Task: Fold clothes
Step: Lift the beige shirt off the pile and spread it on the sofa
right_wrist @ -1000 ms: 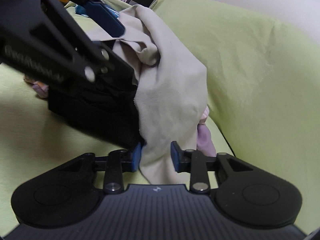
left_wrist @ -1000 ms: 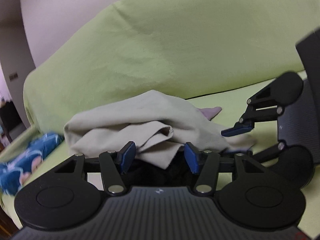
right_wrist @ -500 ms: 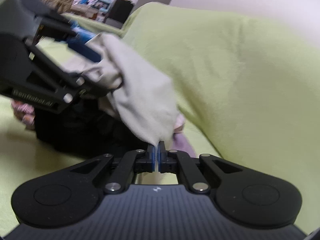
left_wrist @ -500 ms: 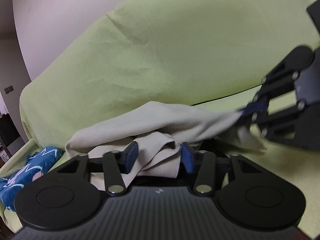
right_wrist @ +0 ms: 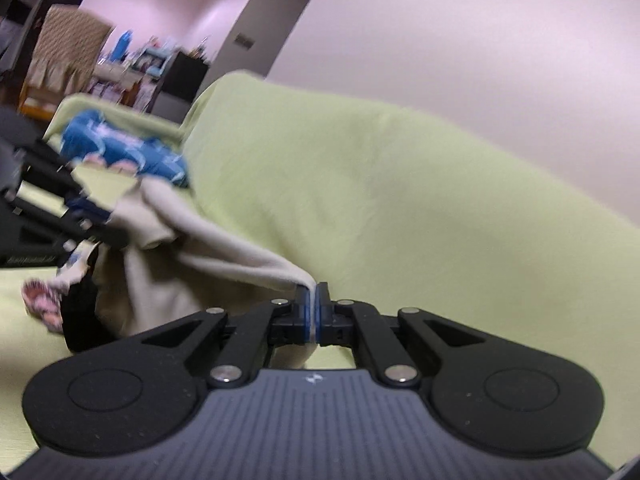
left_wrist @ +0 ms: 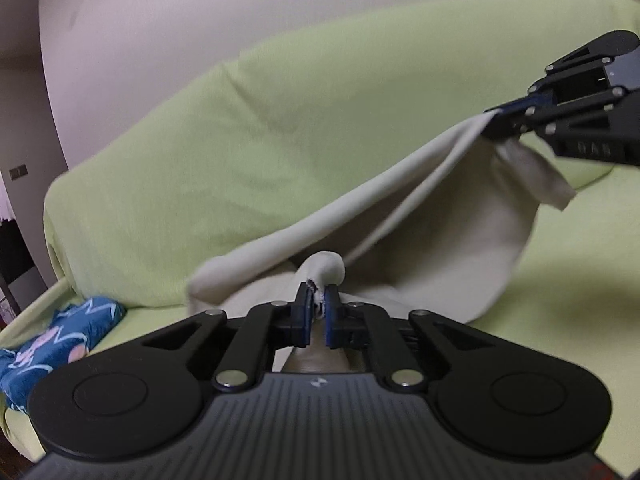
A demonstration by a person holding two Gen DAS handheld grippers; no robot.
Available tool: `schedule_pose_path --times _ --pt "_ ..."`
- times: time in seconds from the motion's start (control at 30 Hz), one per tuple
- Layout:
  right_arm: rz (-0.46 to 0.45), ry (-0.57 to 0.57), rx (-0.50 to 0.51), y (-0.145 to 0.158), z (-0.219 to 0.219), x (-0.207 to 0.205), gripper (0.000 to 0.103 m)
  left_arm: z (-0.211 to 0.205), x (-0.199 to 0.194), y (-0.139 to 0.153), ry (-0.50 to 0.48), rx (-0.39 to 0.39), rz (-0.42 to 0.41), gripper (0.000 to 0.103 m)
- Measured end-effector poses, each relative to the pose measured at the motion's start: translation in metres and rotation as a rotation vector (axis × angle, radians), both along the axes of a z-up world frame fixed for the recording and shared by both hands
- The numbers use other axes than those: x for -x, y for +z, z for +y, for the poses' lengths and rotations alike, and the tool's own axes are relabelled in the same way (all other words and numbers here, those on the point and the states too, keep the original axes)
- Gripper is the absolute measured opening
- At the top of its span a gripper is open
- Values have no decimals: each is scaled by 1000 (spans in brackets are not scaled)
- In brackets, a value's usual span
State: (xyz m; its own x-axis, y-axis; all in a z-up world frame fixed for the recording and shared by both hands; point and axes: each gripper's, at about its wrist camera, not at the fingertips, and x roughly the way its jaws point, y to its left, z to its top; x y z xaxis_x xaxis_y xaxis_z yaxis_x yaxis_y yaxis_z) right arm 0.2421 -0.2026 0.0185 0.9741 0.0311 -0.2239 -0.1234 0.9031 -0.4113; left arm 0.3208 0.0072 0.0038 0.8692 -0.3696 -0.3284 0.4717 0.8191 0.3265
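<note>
Both pinched shut on the beige garment (left_wrist: 420, 240), left gripper (left_wrist: 316, 312) nearest on one bunched edge, right gripper (right_wrist: 313, 312) on another, cloth stretched between above the green sofa (left_wrist: 280, 140), blue cloth (left_wrist: 52, 344) beyond.

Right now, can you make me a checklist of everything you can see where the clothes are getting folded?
Surface: green-covered sofa; seat and backrest both show.
Job's things: beige garment, stretched in the air between the two grippers, its lower part sagging toward the seat.
Clutter: blue patterned cloth bunched at the far end of the seat; dark garment and pink patterned cloth lying under the beige one.
Grippers: left gripper shut on a bunched bit of beige fabric; right gripper shut on another edge of it.
Cables: nothing seen.
Surroundings: pale wall behind the sofa; blurry shelves and furniture in the room beyond.
</note>
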Motion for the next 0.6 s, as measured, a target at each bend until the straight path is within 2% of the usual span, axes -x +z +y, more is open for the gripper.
schedule_pose_path --times 0.2,0.33,0.43,0.53,0.6 --pt "-60 -69 -49 68 -46 69 0 2 63 58 -80 73 -17 3" --pt "-52 -170 -82 83 -85 136 0 -10 113 78 -173 123 18 3" --pt "-5 -292 -90 62 -122 195 0 -31 159 65 -275 127 80 3" --pt "82 -427 -102 29 -158 243 0 -60 196 32 -373 98 191 5" --pt "179 -514 -117 -2 -181 268 0 -74 216 8 -416 79 274 15"
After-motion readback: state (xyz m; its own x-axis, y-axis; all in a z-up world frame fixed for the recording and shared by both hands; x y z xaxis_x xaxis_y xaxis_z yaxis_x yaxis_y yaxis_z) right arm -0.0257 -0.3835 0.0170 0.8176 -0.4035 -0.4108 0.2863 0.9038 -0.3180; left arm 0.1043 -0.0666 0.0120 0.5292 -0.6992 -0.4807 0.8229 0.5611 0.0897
